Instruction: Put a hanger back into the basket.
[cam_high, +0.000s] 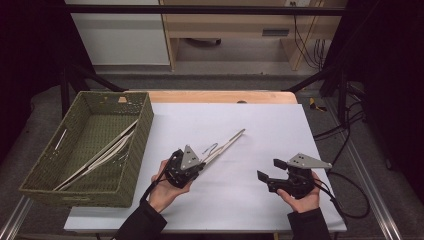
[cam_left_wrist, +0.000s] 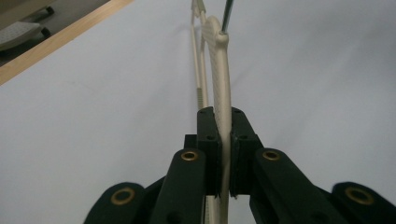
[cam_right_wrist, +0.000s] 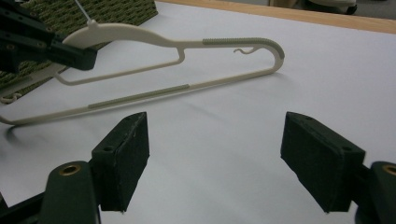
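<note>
At the far left I see the woven basket (cam_high: 142, 131) with more hangers (cam_high: 102, 155) lying inside. My left tool (cam_high: 199, 163) is clenched on the cream plastic hanger (cam_high: 227, 142), gripping its shoulder just below the metal hook (cam_high: 211, 148); the hanger juts away over the white tabletop (cam_high: 250, 120). I judge it light, stiff and a bit slick, so the ribbed shoulder strip (cam_right_wrist: 240, 41) is the surest hold. My right tool (cam_high: 272, 169) hangs released and empty, near right
</note>
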